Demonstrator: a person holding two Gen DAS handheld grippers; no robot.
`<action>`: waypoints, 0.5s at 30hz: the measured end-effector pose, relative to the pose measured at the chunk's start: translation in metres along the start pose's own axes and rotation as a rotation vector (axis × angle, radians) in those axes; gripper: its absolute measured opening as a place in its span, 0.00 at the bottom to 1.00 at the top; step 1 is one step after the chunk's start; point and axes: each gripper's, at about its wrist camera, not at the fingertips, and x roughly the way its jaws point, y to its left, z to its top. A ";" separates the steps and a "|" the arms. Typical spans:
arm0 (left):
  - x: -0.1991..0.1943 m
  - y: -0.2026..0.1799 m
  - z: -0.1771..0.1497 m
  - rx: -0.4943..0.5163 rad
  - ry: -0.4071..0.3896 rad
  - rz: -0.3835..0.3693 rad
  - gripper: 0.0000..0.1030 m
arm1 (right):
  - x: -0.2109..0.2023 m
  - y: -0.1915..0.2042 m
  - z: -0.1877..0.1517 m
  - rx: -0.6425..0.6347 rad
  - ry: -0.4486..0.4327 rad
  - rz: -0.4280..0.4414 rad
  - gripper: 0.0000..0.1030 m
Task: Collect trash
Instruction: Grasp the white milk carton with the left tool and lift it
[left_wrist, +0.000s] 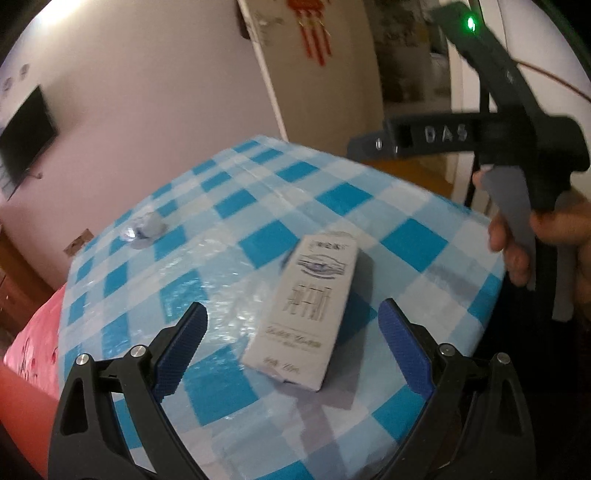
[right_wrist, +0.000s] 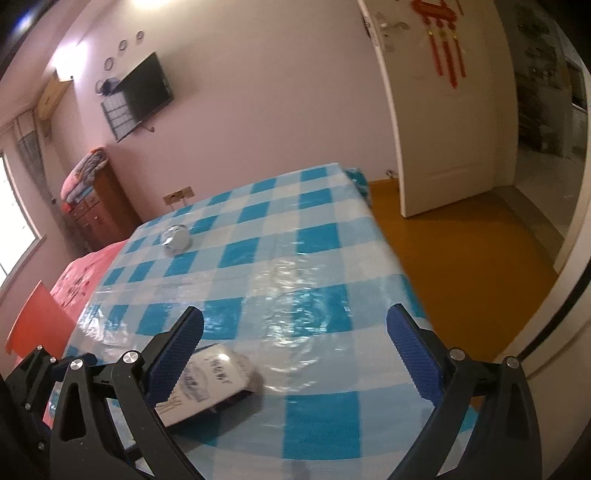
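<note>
A white carton box (left_wrist: 308, 312) lies flat on the blue-and-white checked table (left_wrist: 258, 206), between and just beyond the fingers of my open, empty left gripper (left_wrist: 291, 336). A crumpled silvery wrapper (left_wrist: 144, 230) lies at the table's far left. In the right wrist view the carton (right_wrist: 210, 380) lies partly behind the left finger of my open, empty right gripper (right_wrist: 295, 347), and the wrapper (right_wrist: 176, 239) lies farther back on the table (right_wrist: 314, 236). The right gripper's body and the hand holding it (left_wrist: 524, 173) show at the right of the left wrist view.
The table's right edge drops to an orange floor (right_wrist: 461, 258) beside an open white door (right_wrist: 439, 110). A pink bedspread (right_wrist: 79, 277) and a wooden dresser (right_wrist: 98, 210) lie to the left. A television (right_wrist: 146, 88) hangs on the wall.
</note>
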 end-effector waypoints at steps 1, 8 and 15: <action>0.004 -0.002 0.002 0.011 0.016 -0.004 0.91 | 0.000 -0.004 0.000 0.006 0.002 -0.003 0.95; 0.029 -0.002 0.015 0.048 0.095 -0.011 0.91 | 0.009 -0.023 -0.004 0.037 0.050 -0.017 0.95; 0.055 0.008 0.016 0.012 0.174 0.017 0.91 | 0.019 -0.032 -0.008 0.074 0.094 -0.011 0.95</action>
